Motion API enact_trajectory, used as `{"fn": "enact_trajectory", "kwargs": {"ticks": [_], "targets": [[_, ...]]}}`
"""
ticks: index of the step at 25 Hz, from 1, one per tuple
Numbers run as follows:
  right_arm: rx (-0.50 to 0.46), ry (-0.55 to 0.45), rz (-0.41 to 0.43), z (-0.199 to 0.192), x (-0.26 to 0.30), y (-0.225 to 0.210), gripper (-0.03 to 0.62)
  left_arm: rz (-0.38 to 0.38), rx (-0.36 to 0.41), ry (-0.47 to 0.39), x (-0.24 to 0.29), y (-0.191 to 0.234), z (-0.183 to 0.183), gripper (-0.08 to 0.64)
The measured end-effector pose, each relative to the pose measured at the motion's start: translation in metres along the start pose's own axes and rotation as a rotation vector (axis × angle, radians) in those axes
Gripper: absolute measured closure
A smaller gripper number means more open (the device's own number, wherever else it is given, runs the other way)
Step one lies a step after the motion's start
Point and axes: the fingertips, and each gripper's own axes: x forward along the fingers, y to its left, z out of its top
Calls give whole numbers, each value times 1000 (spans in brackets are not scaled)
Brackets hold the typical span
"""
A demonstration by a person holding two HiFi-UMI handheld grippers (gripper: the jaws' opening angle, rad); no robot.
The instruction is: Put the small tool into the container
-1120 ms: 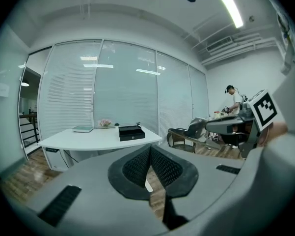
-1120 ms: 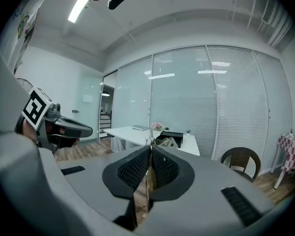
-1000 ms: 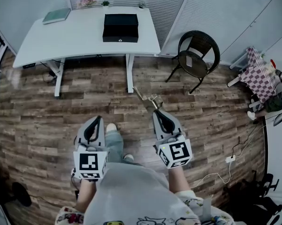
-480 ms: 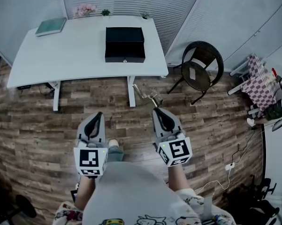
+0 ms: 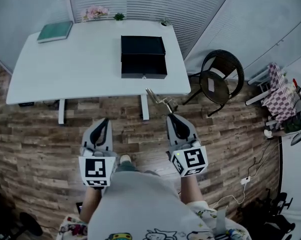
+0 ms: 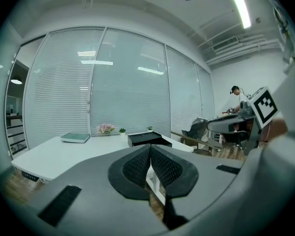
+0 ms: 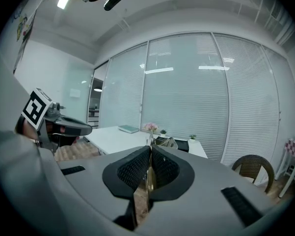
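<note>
The right hand-held gripper (image 5: pixel 173 117) is clamped on the small tool (image 5: pixel 159 100), which juts forward from its tips near the front edge of the white tabletop (image 5: pixel 75 64). The black container (image 5: pixel 143 56) sits on that tabletop. The left hand-held gripper (image 5: pixel 103 122) is closed and empty above the wooden floor (image 5: pixel 35 134). A chair (image 5: pixel 221 79) stands to the right.

Person (image 5: pixel 140 209) stepped fwd; table (image 5: pixel 75 59) & black container (image 5: pixel 143 57) now nearer, lower in head view.

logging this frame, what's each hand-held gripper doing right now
Left hand-held gripper: closed, empty.
Right hand-held gripper: closed on the small brass-coloured metal tool.
</note>
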Motion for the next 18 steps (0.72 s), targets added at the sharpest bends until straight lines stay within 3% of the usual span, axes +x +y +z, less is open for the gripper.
{"fn": "enact_trajectory", "kwargs": {"ticks": [11,18], "targets": [[-12,41,-20,-5,22,-1,581,2,-37,26,14,23,-14,555],[-11,36,-9,-8,67,-29,581,12,-40,35,63,34,-10,554]]}}
